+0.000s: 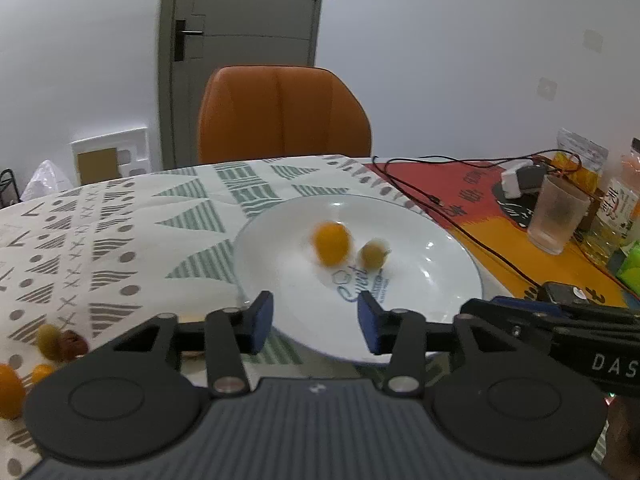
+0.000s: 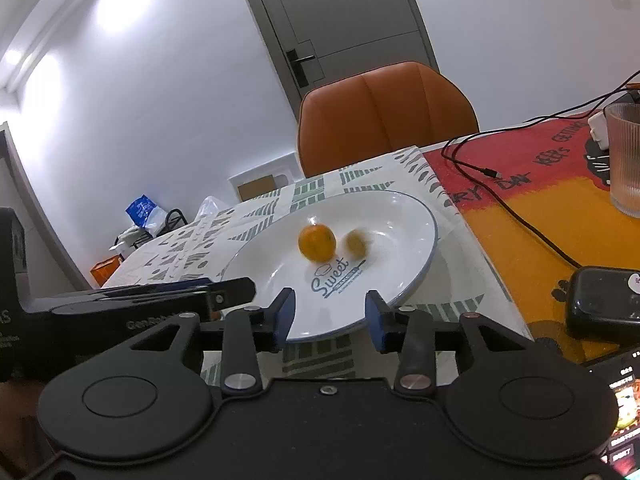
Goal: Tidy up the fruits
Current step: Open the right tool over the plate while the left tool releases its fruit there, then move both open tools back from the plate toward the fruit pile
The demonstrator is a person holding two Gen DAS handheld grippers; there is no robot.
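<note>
A white plate [image 1: 440, 308] [image 2: 412, 276] printed "Sweet" rests on the patterned tablecloth. In it lie a small orange fruit [image 1: 331, 243] [image 2: 317, 243] and a yellow-green fruit [image 1: 373, 254] [image 2: 356, 243], both blurred. My left gripper [image 1: 316, 326] hangs open over the plate's near rim, holding nothing. My right gripper [image 2: 331, 318] is open too, at the plate's near edge, empty. More fruit lies on the cloth at the far left of the left wrist view: a green one [image 1: 48, 342], a dark red one [image 1: 74, 345] and orange ones [image 1: 10, 390].
An orange chair [image 1: 280, 114] stands behind the table. On the red and orange mat [image 2: 532, 200] at the right are a black cable [image 2: 512, 208], a ribbed glass [image 1: 558, 216] [image 2: 624, 160], bottles [image 1: 616, 208], a black device [image 2: 604, 304] and a phone [image 2: 624, 408].
</note>
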